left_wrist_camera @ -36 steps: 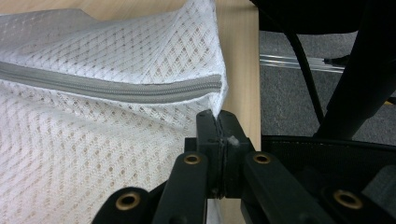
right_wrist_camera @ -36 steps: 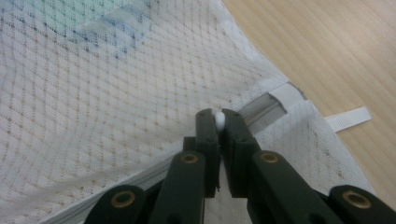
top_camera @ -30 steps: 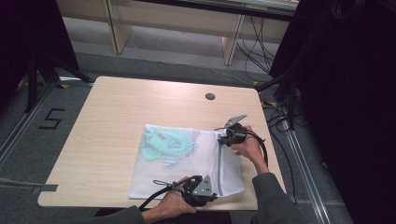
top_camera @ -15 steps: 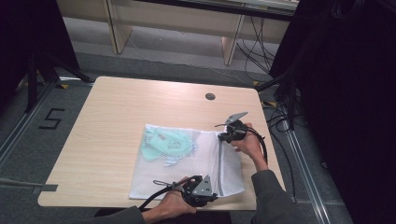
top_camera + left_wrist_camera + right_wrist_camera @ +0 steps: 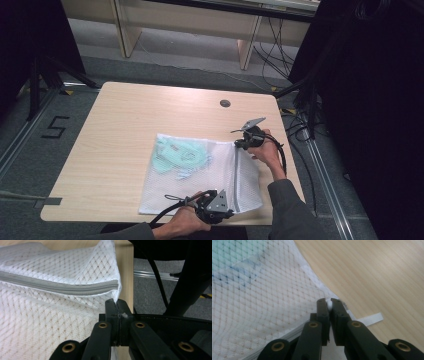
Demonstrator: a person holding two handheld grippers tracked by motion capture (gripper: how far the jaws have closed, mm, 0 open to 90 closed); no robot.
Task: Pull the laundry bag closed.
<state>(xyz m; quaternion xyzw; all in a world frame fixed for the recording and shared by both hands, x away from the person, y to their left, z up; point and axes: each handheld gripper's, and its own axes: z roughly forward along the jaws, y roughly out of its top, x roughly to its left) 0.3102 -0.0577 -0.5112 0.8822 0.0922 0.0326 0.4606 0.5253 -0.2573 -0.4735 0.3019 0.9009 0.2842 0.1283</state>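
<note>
Two grippers hold the white mesh bag (image 5: 200, 175) lying on the table (image 5: 125, 125): the left gripper (image 5: 116, 305) is clamped on its near corner, the right gripper (image 5: 329, 303) on the far zipper end. A green garment (image 5: 177, 156) is already inside, and I judge that zipping is what remains.

White mesh zippered bag (image 5: 200, 175) lies flat holding a mint garment (image 5: 177, 156).
</note>
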